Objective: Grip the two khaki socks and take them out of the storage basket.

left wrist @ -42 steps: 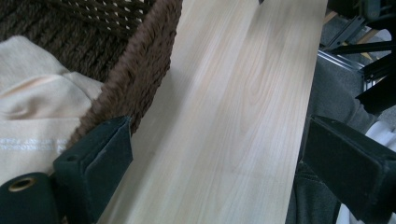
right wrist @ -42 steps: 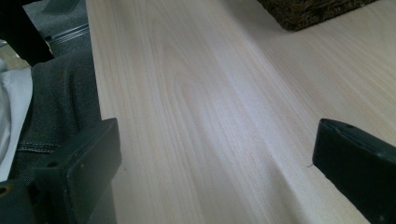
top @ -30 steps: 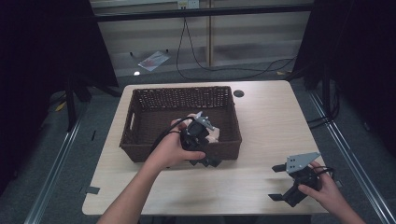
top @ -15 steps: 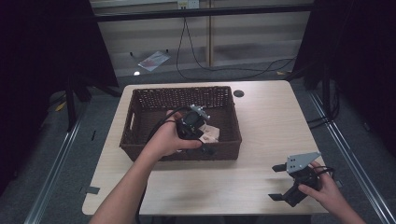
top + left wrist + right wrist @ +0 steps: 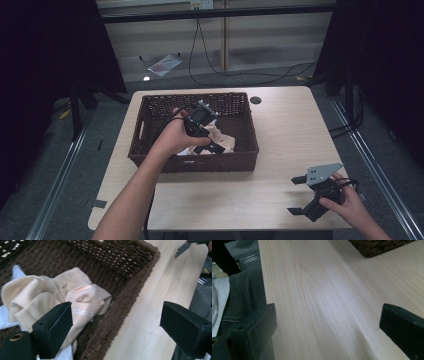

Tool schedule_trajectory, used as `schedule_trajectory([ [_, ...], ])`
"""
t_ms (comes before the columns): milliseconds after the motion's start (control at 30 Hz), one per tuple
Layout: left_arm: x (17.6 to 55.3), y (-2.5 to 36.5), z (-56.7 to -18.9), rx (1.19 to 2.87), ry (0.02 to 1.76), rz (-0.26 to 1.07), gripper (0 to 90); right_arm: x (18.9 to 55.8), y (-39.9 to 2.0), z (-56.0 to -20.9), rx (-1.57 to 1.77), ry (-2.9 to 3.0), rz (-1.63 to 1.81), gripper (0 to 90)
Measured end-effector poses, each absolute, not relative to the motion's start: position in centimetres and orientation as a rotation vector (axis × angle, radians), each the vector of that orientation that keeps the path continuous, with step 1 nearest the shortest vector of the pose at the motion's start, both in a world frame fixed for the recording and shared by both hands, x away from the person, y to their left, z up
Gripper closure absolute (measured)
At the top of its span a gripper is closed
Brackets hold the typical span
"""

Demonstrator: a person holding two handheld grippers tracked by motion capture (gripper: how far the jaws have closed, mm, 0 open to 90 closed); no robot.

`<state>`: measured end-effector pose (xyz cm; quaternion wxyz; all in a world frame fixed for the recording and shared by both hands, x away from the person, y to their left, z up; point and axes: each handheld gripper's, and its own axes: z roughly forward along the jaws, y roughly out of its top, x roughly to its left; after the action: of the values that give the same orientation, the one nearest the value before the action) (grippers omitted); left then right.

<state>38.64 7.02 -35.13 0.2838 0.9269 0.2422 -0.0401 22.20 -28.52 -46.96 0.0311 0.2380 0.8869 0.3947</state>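
The dark wicker basket (image 5: 150,135) sits on the left half of the pale wooden table (image 5: 280,135) and serves as the landmark here. Inside it, toward its near right corner, lies a crumpled beige cloth (image 5: 50,300) on top of a white cloth (image 5: 15,272) that pokes out beneath it on the side away from that corner. The basket's woven walls rise around both cloths, and the near wall (image 5: 117,315) stands between the beige cloth and the bare tabletop beyond the rim. The left gripper (image 5: 202,131) is inside the basket, above the beige cloth, with the person's left hand (image 5: 172,137) over the basket's middle. In the left gripper view its jaws stand wide apart with nothing between them; one jaw hangs over the beige cloth, though contact cannot be told, and the other sits out past the basket's wall over the table. Right of the basket the tabletop is open wood, with a small dark round cap (image 5: 256,100) just off the basket's far right corner. Well right of the basket, near the table's front right edge, the right gripper (image 5: 305,196) rests low over the wood in the right hand (image 5: 347,205), its jaws spread wide and empty.
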Motion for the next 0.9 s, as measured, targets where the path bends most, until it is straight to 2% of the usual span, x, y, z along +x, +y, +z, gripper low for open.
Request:
schedule_trajectory([
  [900, 42.1, 9.1, -38.1, 2.531, 0.772, -0.013, 14.6, 22.2, -28.5, -47.0, 0.731, 2.734, 1.22, 0.9],
])
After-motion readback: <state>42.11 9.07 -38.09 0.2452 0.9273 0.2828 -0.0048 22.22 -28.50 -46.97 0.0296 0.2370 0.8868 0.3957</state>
